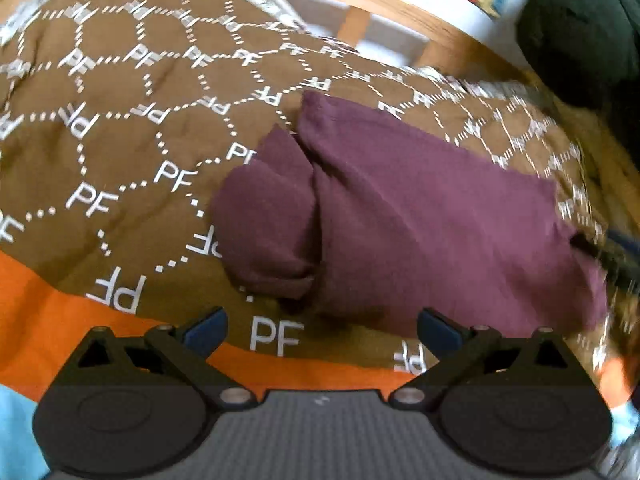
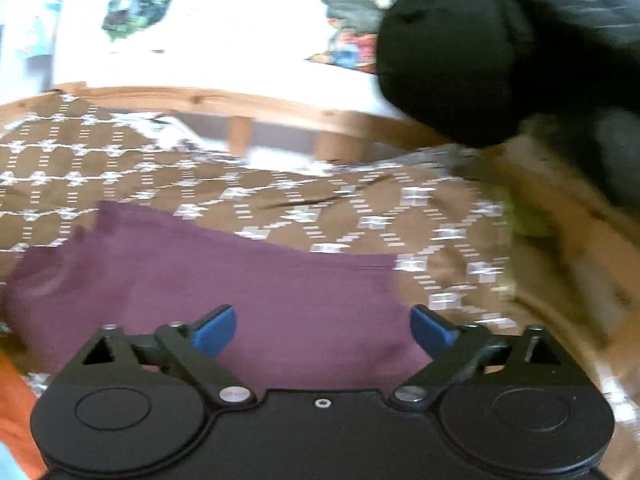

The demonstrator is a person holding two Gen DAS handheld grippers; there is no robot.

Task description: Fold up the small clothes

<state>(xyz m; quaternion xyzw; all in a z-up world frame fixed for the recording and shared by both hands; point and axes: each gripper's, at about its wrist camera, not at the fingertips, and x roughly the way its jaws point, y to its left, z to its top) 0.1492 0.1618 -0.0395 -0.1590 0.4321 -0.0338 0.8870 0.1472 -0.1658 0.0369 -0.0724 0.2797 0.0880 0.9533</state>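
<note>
A maroon garment lies on a brown bedspread printed with white "PF" and dotted hexagons. One sleeve is folded in on its left side. My left gripper is open and empty, just short of the garment's near edge. The garment also shows in the right wrist view. My right gripper is open and empty, hovering over the garment's near right part. Its tip shows at the right edge of the left wrist view. Both views are motion-blurred.
A wooden bed frame runs along the far side. A large dark cushion or garment sits at the far right. An orange cloth and a light blue one lie at the near left.
</note>
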